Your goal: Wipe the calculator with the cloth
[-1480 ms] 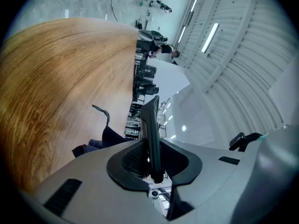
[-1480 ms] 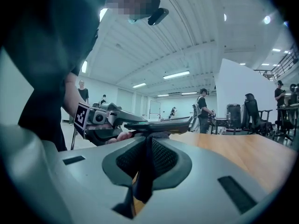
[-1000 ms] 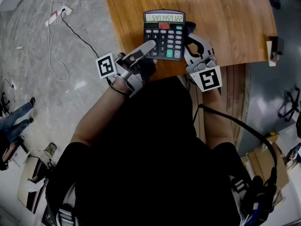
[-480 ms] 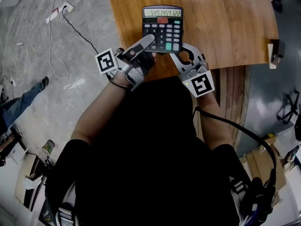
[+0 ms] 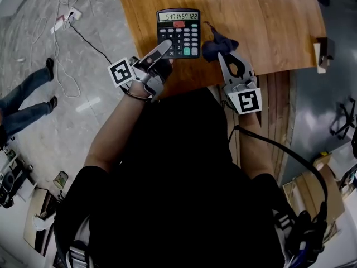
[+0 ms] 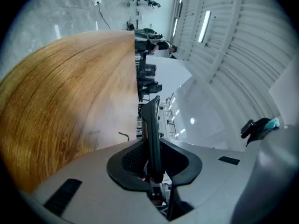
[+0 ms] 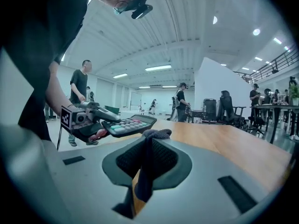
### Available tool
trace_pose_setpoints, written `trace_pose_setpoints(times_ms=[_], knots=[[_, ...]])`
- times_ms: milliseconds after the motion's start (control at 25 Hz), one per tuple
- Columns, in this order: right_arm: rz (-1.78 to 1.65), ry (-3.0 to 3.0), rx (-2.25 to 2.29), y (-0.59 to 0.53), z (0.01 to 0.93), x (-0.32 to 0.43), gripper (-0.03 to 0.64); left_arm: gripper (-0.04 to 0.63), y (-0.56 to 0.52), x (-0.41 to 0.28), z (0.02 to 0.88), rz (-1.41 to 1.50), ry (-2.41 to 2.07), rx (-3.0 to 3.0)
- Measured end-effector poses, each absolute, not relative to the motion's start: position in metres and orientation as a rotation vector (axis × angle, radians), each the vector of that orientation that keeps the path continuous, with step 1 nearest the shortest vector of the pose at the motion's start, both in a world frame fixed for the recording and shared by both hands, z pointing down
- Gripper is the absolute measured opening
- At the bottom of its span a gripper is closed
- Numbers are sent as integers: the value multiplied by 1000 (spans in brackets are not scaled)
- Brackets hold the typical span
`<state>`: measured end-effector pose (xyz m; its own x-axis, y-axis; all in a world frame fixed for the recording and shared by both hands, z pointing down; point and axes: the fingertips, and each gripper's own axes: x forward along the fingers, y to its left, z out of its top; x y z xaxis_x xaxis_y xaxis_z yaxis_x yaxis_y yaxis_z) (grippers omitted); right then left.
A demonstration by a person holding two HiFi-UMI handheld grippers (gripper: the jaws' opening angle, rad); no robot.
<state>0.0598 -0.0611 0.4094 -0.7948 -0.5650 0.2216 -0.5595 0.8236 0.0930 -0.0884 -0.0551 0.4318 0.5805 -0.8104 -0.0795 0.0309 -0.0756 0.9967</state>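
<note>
A black calculator [image 5: 179,32] with grey keys and a lit display hangs tilted over the near edge of the wooden table [image 5: 268,21]. My left gripper [image 5: 164,45] is shut on its lower left corner. In the left gripper view the calculator [image 6: 152,120] stands edge-on between the jaws of that gripper [image 6: 153,161]. Just right of the calculator, my right gripper [image 5: 222,52] is shut on a dark blue cloth [image 5: 216,43]. The cloth is apart from the keys. In the right gripper view the cloth [image 7: 157,135] bunches above the gripper [image 7: 147,161], with the calculator [image 7: 131,124] to its left.
A small dark bracket [image 5: 322,50] sits at the table's right edge. Cables and a power strip [image 5: 66,19] lie on the grey floor at the left, near a person's legs [image 5: 28,94]. People and office chairs [image 7: 226,108] stand far behind the table.
The calculator has sunk and shifted left in my left gripper. My right gripper came out from beside and under it to its right, and the blue cloth now shows.
</note>
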Motion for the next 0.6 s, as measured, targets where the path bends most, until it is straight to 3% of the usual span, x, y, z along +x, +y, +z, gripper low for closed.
trace_pose_setpoints(times_ms=[600], knots=[[85,-2590,883,-57,466,58,37,72,-23,-60,520,-490,-810,1467]])
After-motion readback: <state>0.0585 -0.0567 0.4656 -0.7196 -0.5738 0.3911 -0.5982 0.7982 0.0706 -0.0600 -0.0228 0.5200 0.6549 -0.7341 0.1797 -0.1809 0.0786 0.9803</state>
